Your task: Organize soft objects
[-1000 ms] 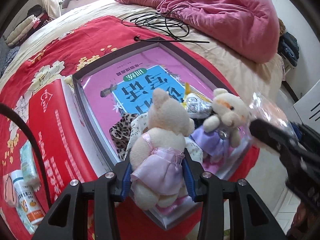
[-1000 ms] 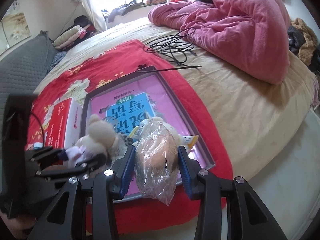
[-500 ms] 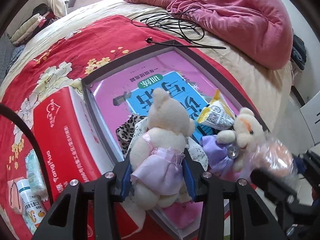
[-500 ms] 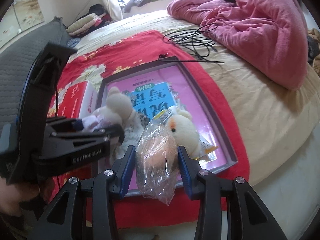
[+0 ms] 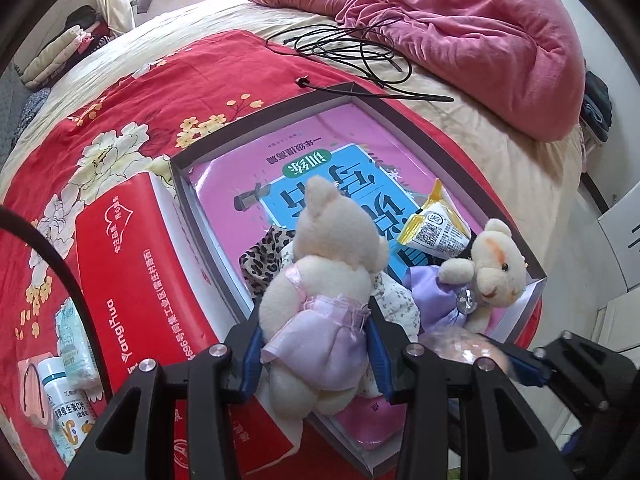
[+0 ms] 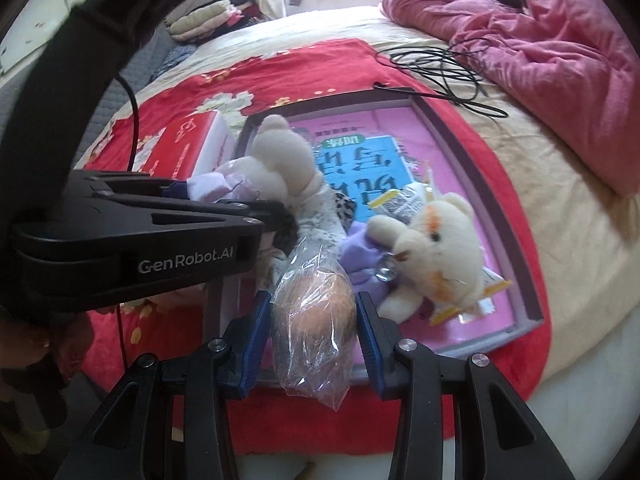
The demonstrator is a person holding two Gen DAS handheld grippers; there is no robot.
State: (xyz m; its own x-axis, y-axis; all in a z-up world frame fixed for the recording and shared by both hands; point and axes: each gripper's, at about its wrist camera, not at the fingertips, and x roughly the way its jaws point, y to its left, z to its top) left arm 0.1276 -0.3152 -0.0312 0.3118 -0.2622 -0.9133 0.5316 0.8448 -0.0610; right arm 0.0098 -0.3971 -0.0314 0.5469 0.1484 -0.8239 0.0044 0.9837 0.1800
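Cream bear in pink dress [image 5: 320,300] upright, purple-dressed bear [image 5: 476,280] lying in tray, bagged brown bun [image 6: 316,312] above tray's edge

Fuzzy cream plush bear [image 5: 328,276] in a thin satiny pink dress, crinkly clear plastic bag [image 6: 314,320], glossy pink book cover [image 5: 256,172], matt grey cardboard tray [image 5: 416,120], rumpled fleecy pink duvet [image 5: 480,28]

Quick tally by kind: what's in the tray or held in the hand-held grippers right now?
Teddy bears: 2, pink dress and purple dress
Bagged bun: 1
Snack packet: 1
Book: 1
Leopard cloth: 1
Floral cloth: 1
Total: 7
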